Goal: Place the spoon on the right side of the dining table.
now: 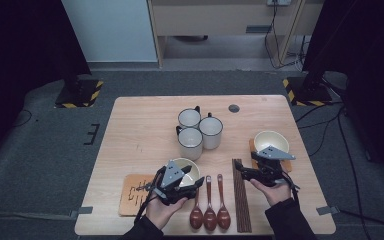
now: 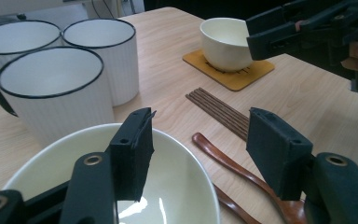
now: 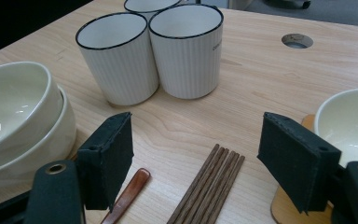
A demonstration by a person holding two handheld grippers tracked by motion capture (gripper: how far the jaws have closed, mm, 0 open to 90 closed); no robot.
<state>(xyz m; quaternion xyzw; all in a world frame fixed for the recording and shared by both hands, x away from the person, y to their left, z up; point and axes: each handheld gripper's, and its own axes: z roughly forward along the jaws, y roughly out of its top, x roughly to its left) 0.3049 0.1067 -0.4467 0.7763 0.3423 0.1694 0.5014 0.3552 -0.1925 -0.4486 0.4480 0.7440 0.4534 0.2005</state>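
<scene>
Cream bowl [image 2: 121,186], stacked in another just left of the spoons [image 1: 209,202], is sitting with its near rim between the left gripper [image 2: 200,154]'s parted, unclamped jaws, so seating the pads squarely on that rim before lifting looks wisest, while the right gripper [image 3: 205,163] is hanging open over the chopsticks [image 3: 209,186].

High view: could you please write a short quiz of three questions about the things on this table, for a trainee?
1. How many white mugs stand on the table?
2. True or false: the bowl at the far right sits on a coaster.
3. What lies between the wooden spoons and that coaster? A. chopsticks B. a fork C. a knife

Key: 1. three. 2. true. 3. A.
</scene>
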